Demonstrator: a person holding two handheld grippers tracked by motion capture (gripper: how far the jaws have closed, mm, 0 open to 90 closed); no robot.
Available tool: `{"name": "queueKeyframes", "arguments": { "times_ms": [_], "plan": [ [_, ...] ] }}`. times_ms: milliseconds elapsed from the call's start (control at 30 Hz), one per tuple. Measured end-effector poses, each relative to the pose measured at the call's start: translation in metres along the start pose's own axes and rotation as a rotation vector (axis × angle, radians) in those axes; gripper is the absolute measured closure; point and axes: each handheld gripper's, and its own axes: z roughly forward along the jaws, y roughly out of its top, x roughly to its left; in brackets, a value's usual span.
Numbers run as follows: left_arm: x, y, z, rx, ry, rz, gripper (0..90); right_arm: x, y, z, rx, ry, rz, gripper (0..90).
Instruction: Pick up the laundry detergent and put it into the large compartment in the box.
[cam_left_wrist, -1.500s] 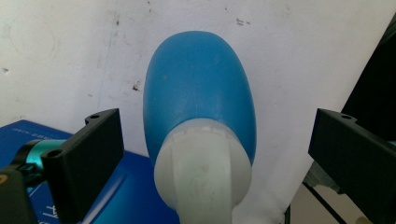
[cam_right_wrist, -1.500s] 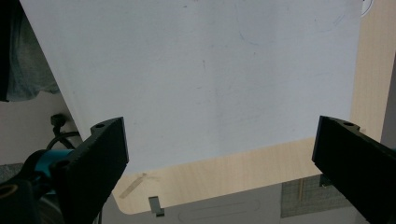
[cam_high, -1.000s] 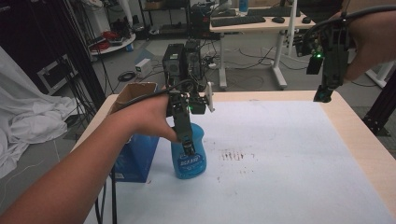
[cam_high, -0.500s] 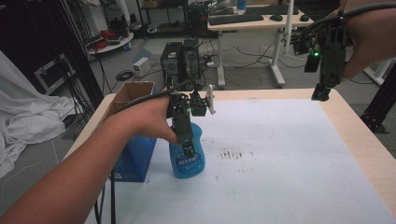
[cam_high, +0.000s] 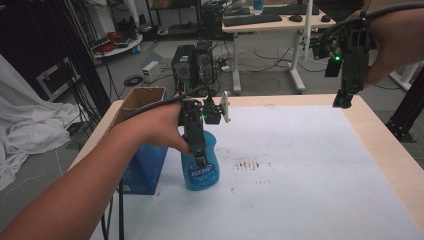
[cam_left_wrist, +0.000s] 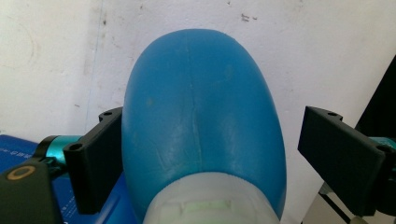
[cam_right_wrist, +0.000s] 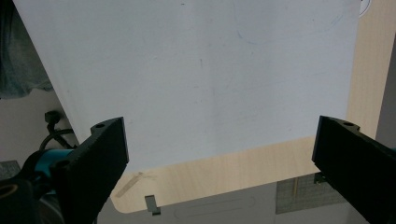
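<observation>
Left tongs (cam_high: 199, 159) closing around a blue bottle (cam_high: 201, 167) on the counter (cam_high: 310, 165).

In the high view the bottle is standing upright at lower centre, just right of a blue box (cam_high: 145, 167), with an open cardboard box (cam_high: 142, 97) sitting behind at the counter's left edge; what either box holds cannot be told. In the left gripper view the bottle (cam_left_wrist: 203, 126) is sitting between the jaws, which have just been narrowing: the left jaw is touching its side, the right one standing apart from it, so nothing is clamped. The right tongs (cam_high: 344, 100) are hanging at upper right above the counter's far corner, their jaws spread wide over the white sheet (cam_right_wrist: 201, 79) with nothing between.
</observation>
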Motion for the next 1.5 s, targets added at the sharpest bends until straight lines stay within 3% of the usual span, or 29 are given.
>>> {"name": "queueKeyframes", "arguments": {
  "times_ms": [700,1500],
  "plan": [
    [-0.0015,0.0008,0.0008,0.010,0.022,0.003,24.1,0.0002,0.0026,0.0014,0.008,0.001,-0.013,2.7],
    [-0.0020,0.0019,0.0008,0.017,0.048,0.001,30.0,-0.0007,0.0018,0.0020,0.007,-0.001,-0.003,2.7]
  ]
}}
